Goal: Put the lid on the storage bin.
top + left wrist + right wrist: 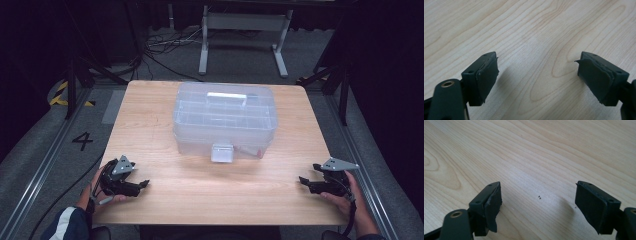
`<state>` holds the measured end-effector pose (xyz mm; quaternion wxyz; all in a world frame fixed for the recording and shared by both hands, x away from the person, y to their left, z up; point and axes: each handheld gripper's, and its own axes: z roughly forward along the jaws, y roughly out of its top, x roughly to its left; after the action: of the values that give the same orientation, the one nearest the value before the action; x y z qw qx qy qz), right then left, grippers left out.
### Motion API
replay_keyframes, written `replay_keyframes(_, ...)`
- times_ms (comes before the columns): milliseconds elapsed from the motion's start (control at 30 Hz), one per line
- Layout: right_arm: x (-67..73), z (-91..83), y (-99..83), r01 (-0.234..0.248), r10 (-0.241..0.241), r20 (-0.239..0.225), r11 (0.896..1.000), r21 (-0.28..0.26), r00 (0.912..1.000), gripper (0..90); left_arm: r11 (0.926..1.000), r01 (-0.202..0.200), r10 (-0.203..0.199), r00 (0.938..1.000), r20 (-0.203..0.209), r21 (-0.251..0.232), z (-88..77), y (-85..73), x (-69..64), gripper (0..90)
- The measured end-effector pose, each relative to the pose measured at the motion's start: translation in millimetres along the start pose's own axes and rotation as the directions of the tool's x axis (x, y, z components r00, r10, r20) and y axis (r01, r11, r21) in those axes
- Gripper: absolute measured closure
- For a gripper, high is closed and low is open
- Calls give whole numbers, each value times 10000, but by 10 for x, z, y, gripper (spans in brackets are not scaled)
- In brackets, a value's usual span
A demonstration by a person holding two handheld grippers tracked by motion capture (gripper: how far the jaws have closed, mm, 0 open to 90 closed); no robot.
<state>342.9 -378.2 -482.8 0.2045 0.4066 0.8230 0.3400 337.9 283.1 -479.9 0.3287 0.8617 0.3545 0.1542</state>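
A clear plastic storage box (225,120) with a white handle on its lid and a latch at its front stands in the middle of the wooden table (165,190). My left gripper (146,183) rests low at the table's front left, held by a hand and pointing right. Its jaws stand wide apart with bare wood between them in the left gripper view (536,66). My right gripper (301,179) sits at the front right, pointing left, jaws also wide apart over bare wood (537,195). Both grippers are well short of the box.
A white metal stand (240,35) and loose cables (165,50) lie on the grey floor beyond the table. Dark tripod legs stand at both far corners. A "4" is marked on the floor (82,141) to the left. Metal rails run along both sides.
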Motion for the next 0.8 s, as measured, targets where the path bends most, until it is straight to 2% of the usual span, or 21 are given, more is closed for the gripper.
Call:
replay_keyframes(33, 0, 6, -11, -59, 59, -8, 10000, -21, 10000, 210, 9992, 380, -377, 9991, 204, -145, 11, -31, 18, 164)
replay_keyframes(133, -15, 17, -52, -446, 440, -236, 9987, -250, 9988, 208, 9988, 473, -471, 9987, 174, -154, 9, -38, 18, 162)
replay_keyframes(300, -32, 26, -50, -573, 566, -412, 9982, -165, 9975, 195, 9987, 484, -481, 9987, 180, -159, 10, -38, 19, 161)
replay_keyframes(800, -32, 27, -50, -576, 569, -415, 9982, -162, 9975, 194, 9992, 371, -367, 9989, 287, -137, 9, -39, 35, 158)
